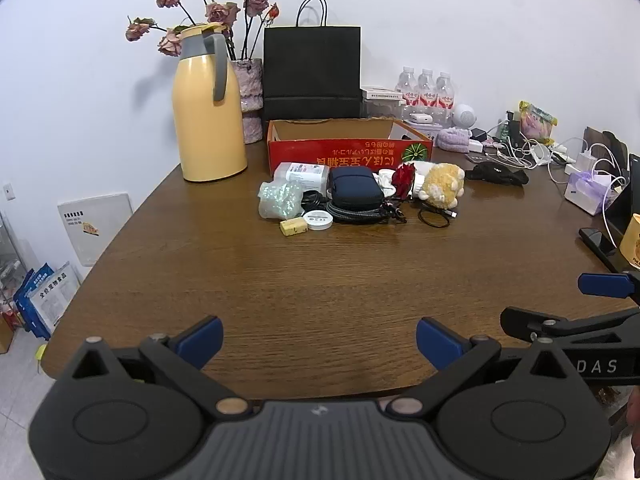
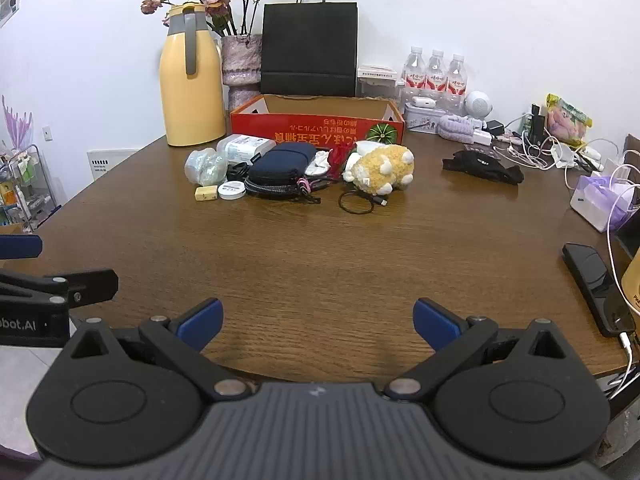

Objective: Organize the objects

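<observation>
A pile of small objects lies in front of an open red cardboard box (image 1: 348, 148) (image 2: 320, 126): a navy pouch (image 1: 354, 188) (image 2: 282, 162), a yellow plush toy (image 1: 442, 185) (image 2: 382, 170), a clear plastic bag (image 1: 280, 200) (image 2: 205, 166), a white round tin (image 1: 318, 220) (image 2: 231, 191), a small yellow block (image 1: 293, 227) (image 2: 206, 193) and a coiled black cable (image 1: 436, 216) (image 2: 358, 202). My left gripper (image 1: 319, 340) is open and empty above the near table edge. My right gripper (image 2: 318, 320) is open and empty beside it, also far from the pile.
A yellow thermos (image 1: 210, 108) (image 2: 190, 76), a flower vase (image 2: 240, 68) and a black paper bag (image 1: 312, 74) (image 2: 309, 48) stand at the back. Water bottles (image 2: 436, 74), chargers and cables crowd the right side. A black phone (image 2: 598, 288) lies near the right edge.
</observation>
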Demonstrator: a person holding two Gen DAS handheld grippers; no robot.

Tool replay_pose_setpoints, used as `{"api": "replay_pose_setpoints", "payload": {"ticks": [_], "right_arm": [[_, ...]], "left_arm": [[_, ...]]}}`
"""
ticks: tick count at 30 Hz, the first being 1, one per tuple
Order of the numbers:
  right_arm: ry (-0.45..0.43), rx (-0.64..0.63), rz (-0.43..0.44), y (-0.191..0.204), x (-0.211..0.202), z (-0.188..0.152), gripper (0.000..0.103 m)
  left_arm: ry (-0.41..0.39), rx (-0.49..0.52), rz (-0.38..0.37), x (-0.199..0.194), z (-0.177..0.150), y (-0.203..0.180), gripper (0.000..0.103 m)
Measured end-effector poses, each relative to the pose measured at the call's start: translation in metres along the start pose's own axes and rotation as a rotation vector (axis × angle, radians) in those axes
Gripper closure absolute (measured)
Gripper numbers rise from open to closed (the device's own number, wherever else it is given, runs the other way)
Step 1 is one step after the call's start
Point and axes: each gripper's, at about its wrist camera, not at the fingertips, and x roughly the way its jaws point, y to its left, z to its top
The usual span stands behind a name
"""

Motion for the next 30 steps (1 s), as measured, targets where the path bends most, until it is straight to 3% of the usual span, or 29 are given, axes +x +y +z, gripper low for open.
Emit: {"api": "replay_pose_setpoints", "payload": {"ticks": [16, 30], "right_arm": [[-0.012, 0.008, 0.022, -0.002, 0.001, 0.0, 0.0], [0.047, 0.011, 0.01, -0.001, 0.013, -0.006, 0.0]], "left_arm": [[0.011, -0.002, -0.008, 0.002, -0.002, 0.001, 0.0], [0.042, -0.009, -0.017, 0.013, -0.005, 0.0, 0.0]]}}
